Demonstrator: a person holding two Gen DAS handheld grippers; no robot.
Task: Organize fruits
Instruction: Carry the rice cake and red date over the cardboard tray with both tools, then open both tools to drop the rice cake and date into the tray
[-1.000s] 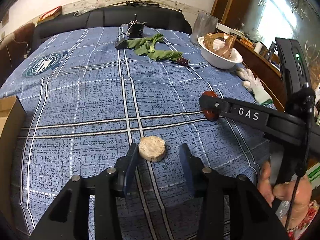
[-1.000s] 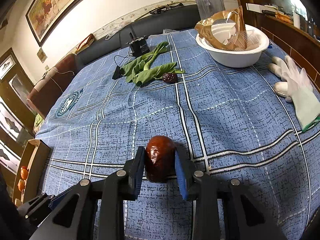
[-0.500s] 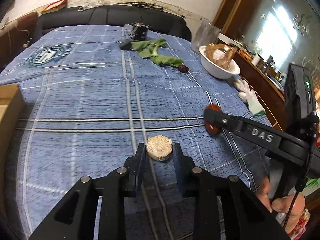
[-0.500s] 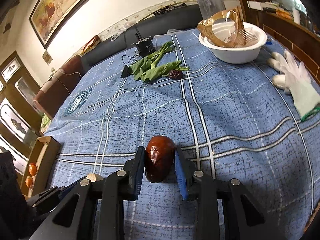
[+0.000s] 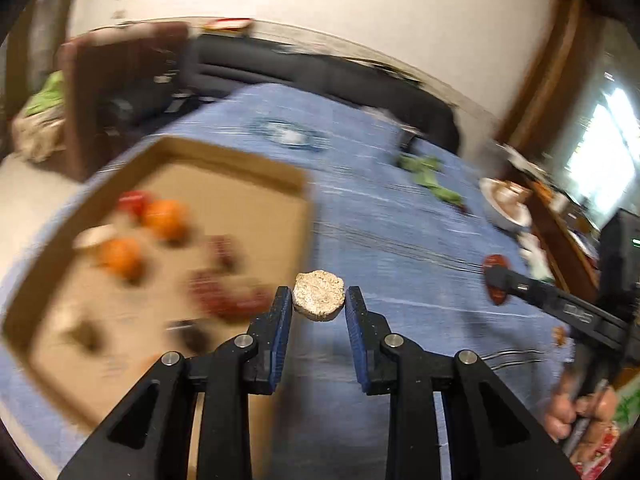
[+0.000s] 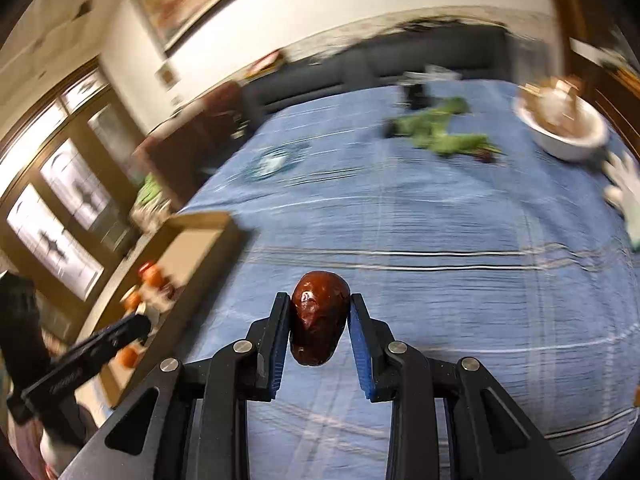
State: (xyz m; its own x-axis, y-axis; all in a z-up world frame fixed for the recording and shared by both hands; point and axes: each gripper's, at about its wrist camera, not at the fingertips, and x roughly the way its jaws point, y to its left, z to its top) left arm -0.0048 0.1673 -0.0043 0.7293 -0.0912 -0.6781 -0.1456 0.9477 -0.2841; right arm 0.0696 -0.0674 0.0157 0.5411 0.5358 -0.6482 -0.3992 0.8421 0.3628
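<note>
Both grippers carry fruit toward the cardboard box (image 5: 168,152).
Left gripper (image 5: 319,307), newly clamped on a pale round slice (image 5: 319,296); right gripper (image 6: 319,322) pinches a dark, possibly dried, date (image 6: 319,316); both lifted off the blue cloth (image 6: 440,220).

Two grippers (image 5: 319,302) (image 6: 319,312), one cardboard box (image 5: 224,168), two oranges (image 5: 166,218) (image 5: 120,258), one white bowl (image 6: 568,136).

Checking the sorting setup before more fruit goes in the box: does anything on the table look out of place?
Yes. Green leafy vegetables lie loose on the blue tablecloth near the white bowl, and a white glove sprawls at the cloth's edge. Neither is fruit. Motion blur hides finer detail.
</note>
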